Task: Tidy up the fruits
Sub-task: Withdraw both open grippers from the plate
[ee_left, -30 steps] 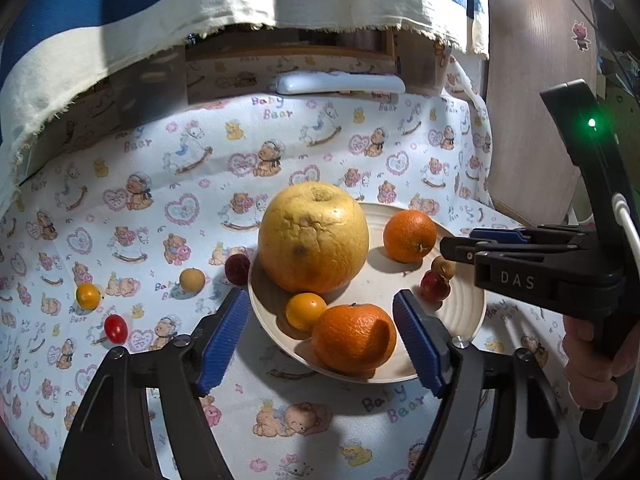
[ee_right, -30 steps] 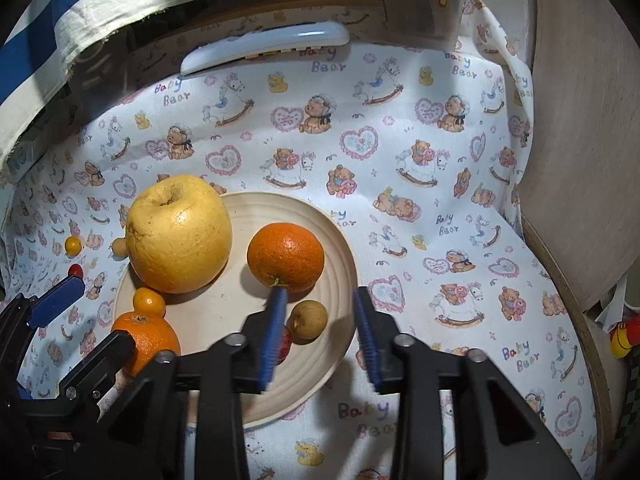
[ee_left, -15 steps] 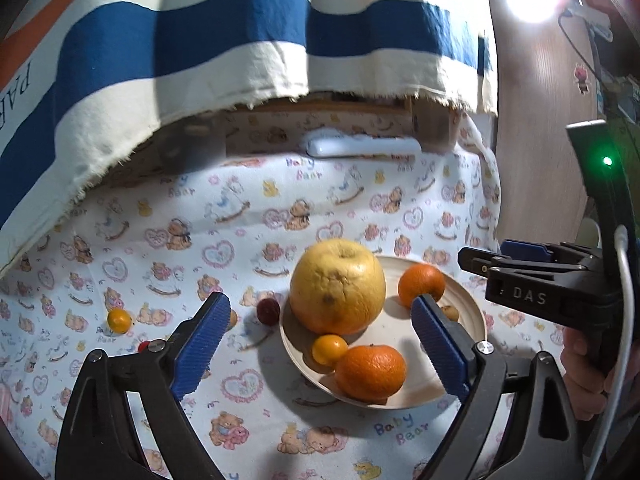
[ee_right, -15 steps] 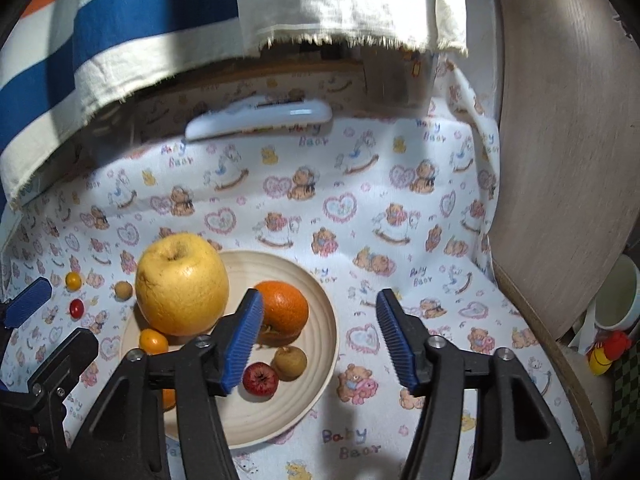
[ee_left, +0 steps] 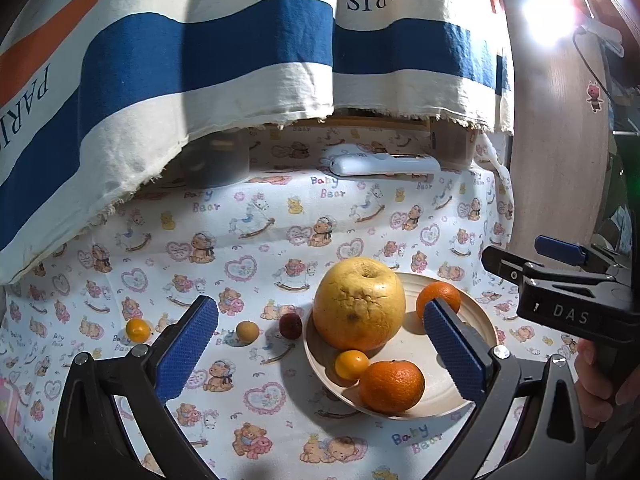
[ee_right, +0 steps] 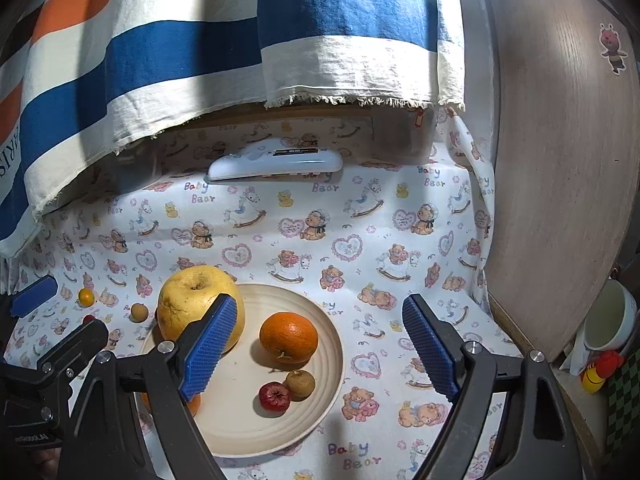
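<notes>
A surface covered by a white cloth printed with teddy bears and hearts (ee_left: 256, 216) carries a round cream ridged plate (ee_right: 276, 420), a long white plastic remote-like device (ee_right: 276, 164) near the back, and loose small fruits beside the plate: a dark red berry (ee_left: 290, 325), a small tan round fruit (ee_left: 247, 331) and a small orange-yellow fruit (ee_left: 137, 329).

Cream plate (ee_right: 320, 412) holding yellow pomelo (ee_left: 358, 304), oranges, small fruits, three more loose on cloth beside it

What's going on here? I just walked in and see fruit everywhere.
A person holds a claw in each hand, gathering fruit onto a plate. The left claw and right claw are both open and empty. A few small fruits lie on the cloth beside the plate.
</notes>
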The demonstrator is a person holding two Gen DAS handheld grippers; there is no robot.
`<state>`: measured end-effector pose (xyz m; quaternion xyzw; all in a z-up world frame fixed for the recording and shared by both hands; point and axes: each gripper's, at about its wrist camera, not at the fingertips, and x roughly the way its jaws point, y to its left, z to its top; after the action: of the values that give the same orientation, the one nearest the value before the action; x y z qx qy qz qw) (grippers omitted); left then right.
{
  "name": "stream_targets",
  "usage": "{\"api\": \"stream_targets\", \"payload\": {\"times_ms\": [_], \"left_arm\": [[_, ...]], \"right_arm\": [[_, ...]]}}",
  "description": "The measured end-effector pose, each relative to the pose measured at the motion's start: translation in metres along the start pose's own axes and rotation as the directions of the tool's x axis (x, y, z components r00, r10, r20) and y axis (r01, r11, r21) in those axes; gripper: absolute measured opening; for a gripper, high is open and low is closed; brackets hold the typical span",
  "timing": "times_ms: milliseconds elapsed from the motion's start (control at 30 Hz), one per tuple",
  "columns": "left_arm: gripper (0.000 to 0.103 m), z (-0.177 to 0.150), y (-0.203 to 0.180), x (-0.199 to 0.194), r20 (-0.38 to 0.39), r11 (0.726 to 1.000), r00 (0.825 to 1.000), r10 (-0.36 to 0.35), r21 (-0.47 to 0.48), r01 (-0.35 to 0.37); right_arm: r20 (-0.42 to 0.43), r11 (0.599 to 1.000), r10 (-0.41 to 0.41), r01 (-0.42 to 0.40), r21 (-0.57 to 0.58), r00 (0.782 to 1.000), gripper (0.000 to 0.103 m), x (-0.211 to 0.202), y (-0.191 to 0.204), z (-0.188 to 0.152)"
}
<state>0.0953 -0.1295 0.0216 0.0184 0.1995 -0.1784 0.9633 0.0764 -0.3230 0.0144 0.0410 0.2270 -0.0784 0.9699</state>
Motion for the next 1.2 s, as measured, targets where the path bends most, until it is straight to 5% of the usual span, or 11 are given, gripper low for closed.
{"api": "stream_targets", "payload": {"times_ms": [267,700,1000,1200], "left_arm": [[0.102,0.005,0.006,-0.007,0.049,1.000,0.999,-0.004,0.001,0.004],[0.102,0.017,0.039,-0.029,0.145,0.999,0.989,0.030,-0.022,-0.027],[0.102,0.006,0.115,-0.020,0.073,0.980,0.991,0.114,-0.173,-0.100],[0.102,-0.002,0.131,0.008,-0.060,0.976,0.986,0.152,-0.150,-0.160]], "right_arm": [[0.026,1.000,-0.010,0.010,0.007,1.000,0.102,0.000,0.000,-0.002],[0.066,0.999,-0.030,0.033,-0.041,0.997,0.102,-0.003,0.009,-0.003],[0.044,0.996,0.009,-0.006,-0.085,0.999,0.102,-0.002,0.024,-0.010],[-0.031,0.988,0.116,-0.118,-0.098,0.993,0.102,0.006,0.037,-0.018]]}}
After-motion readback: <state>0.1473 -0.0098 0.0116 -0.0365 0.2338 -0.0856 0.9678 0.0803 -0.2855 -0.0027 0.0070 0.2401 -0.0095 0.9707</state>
